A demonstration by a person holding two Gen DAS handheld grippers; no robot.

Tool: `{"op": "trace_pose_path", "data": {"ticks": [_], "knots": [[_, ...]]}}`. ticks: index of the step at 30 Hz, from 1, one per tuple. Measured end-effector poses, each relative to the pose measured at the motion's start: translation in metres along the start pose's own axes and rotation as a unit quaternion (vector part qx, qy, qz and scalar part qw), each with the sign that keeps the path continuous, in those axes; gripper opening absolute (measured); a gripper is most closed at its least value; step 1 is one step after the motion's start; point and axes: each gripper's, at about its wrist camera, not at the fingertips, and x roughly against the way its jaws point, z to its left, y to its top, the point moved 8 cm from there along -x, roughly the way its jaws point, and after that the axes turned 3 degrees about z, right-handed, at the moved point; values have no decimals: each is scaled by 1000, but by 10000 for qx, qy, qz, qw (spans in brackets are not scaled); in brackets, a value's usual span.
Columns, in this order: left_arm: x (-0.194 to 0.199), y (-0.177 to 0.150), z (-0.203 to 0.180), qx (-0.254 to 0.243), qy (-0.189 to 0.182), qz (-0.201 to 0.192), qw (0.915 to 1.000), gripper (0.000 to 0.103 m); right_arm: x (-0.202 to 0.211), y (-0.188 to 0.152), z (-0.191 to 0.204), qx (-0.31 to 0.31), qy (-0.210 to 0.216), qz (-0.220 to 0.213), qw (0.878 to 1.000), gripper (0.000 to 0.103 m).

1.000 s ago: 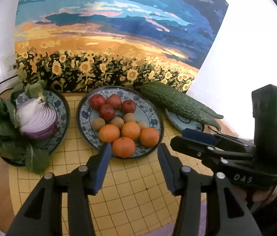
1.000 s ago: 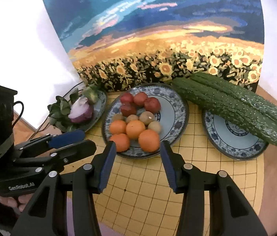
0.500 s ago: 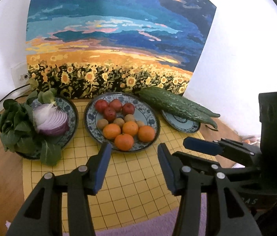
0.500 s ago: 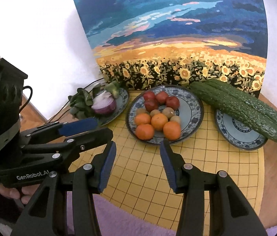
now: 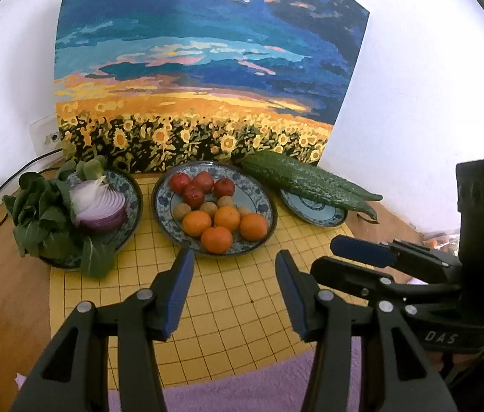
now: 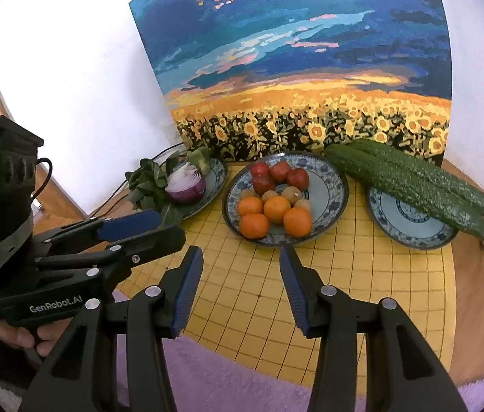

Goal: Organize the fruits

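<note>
The fruit plate, blue-patterned, sits at the centre of the left wrist view and just above centre in the right wrist view. On it lie four oranges at the near edge, small brown fruits in the middle and red fruits at the far side; all are bunched toward the plate's left half. It rests on a yellow grid mat.

To its left in the frame, a second plate carries a halved red onion and leafy greens. To its right, a smaller plate holds two long bumpy green gourds that overhang its rim. A sunflower painting leans against the white wall behind.

The left gripper fills the lower frame of its own view, fingers spread with nothing between them, hovering over the mat short of the fruit plate. The right gripper is likewise spread and empty.

Writing: "DAS" reads on the right gripper's body at lower right of the left wrist view; "GenRobot.AI" reads on the left gripper's body at lower left of the right wrist view.

Only the right wrist view shows a hand under the left gripper. Only the left wrist view shows a wall socket at the painting's lower left. A purple fuzzy cloth lies along the bottom edge.
</note>
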Motion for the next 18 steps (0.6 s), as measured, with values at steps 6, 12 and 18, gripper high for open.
{"op": "trace_pose_path", "data": {"ticks": [6, 12, 18], "knots": [[4, -9, 0, 73, -2, 51, 10000, 52, 2, -8, 5, -13, 40, 78, 10000, 48], [7, -19, 4, 236, 14, 111, 9997, 52, 4, -15, 8, 25, 22, 170, 9999, 48], [9, -32, 5, 279, 52, 232, 9993, 52, 6, -25, 11, 22, 6, 291, 9996, 48]]}}
